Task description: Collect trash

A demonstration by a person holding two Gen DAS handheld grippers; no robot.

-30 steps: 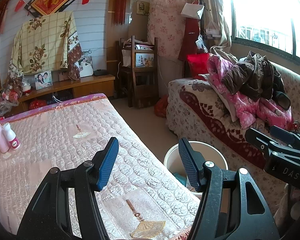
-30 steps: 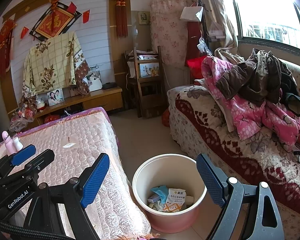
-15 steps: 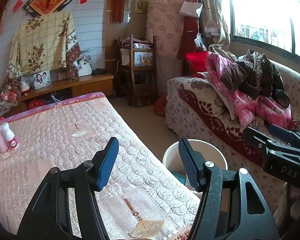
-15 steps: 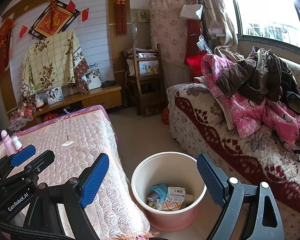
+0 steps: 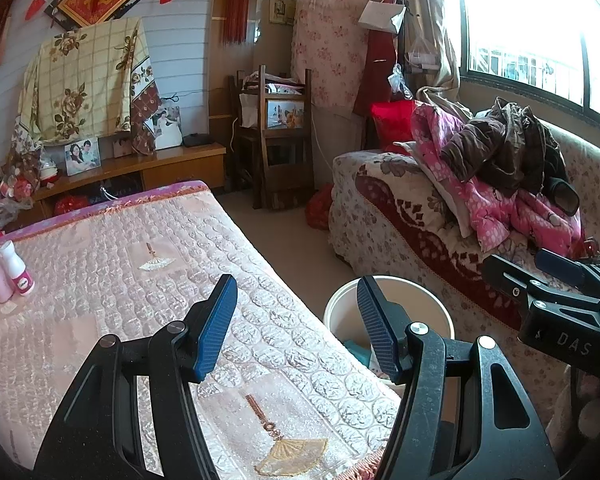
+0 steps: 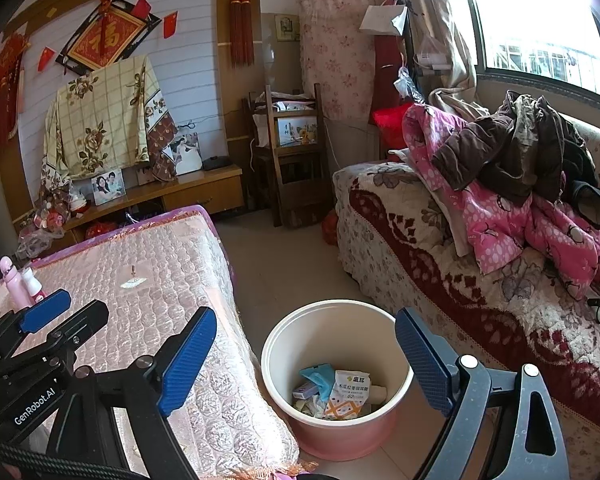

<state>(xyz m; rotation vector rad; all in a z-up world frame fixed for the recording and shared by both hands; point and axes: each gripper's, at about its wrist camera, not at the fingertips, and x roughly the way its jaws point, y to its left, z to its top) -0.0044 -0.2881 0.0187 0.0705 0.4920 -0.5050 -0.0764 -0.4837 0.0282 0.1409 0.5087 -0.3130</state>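
A pink and white trash bin point(image 6: 284, 344) stands on the floor between the table and the sofa; its rim also shows in the left wrist view point(image 5: 432, 298). Wrappers and a white tissue pack point(image 6: 350, 394) lie inside it. My right gripper point(image 6: 306, 356) is open and empty, held above the bin. My left gripper point(image 5: 296, 330) is open and empty above the near edge of the table with the pink quilted cover point(image 5: 100, 280). Each gripper appears at the edge of the other's view.
Two pink and white bottles point(image 5: 4, 274) stand at the table's left edge. A sofa point(image 6: 440, 264) piled with pink and brown clothes is on the right. A wooden chair point(image 6: 296, 160) and a low cabinet point(image 6: 188, 196) stand at the back wall.
Both grippers stay open and empty. The views have shifted only slightly; the bin sits a little lower and nearer in the right wrist view.
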